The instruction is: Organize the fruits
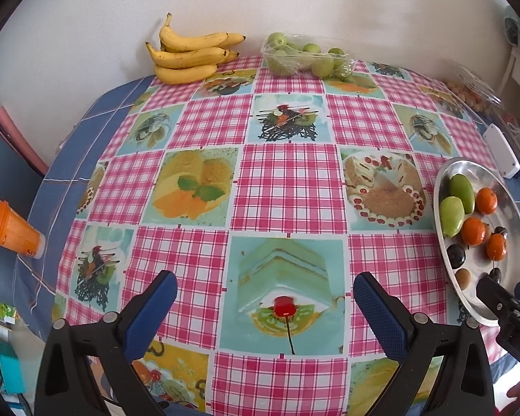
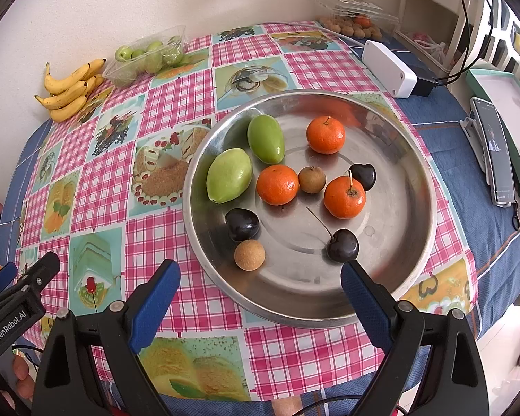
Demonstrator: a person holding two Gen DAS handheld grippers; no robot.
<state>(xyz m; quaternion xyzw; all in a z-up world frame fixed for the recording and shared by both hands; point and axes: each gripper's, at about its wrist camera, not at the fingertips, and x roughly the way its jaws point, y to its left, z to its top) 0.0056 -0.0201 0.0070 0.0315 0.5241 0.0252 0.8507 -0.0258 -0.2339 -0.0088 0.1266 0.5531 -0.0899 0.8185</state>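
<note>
Desk, left to right: banana bunch (image 2: 71, 88) by the wall; clear tray of green fruits (image 2: 149, 56); steel dish (image 2: 416, 187) holding two green mangoes, three tangerines, cherries, longans; left tongs (image 1: 265, 294) spread, empty; right tongs (image 2: 260, 279) spread, empty, over dish's near rim

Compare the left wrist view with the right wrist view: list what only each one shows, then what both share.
Only the left wrist view: the orange cup at the table's edge. Only the right wrist view: the phone on its stand and the black adapter. Both: bananas, the tub of green fruit, the metal plate with its fruit, and the white box.
</note>
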